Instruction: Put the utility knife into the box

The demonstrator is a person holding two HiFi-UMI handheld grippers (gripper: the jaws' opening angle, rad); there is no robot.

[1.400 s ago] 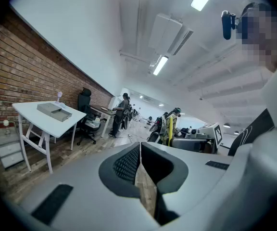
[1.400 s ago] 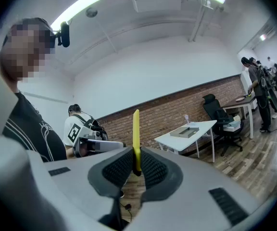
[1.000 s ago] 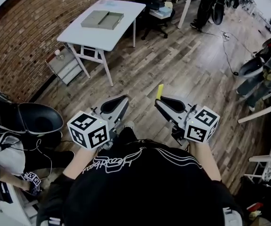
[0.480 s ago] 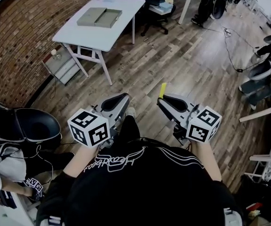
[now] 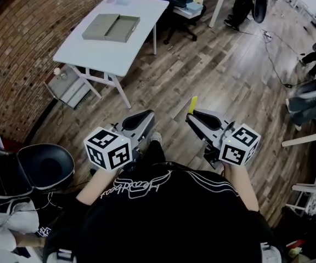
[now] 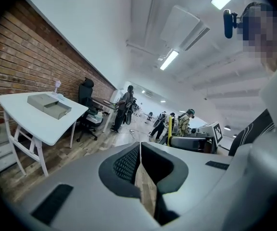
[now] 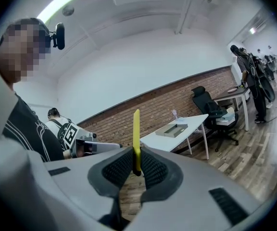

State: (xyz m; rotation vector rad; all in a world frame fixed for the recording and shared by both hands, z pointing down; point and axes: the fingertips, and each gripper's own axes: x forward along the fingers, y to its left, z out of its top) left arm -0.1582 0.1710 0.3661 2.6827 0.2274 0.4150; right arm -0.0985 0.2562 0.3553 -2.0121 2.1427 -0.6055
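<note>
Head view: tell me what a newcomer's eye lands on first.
The yellow utility knife stands up from the closed jaws of the right gripper, low and centre, above the wooden floor. At upper left, the open grey box lies on a white table beside the brick wall.

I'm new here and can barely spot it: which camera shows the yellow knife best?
The right gripper view: the yellow knife stands close up, clamped between the right tongs. The head view shows only its tip poking past them; the left gripper view, just a far-off yellow sliver.
</note>
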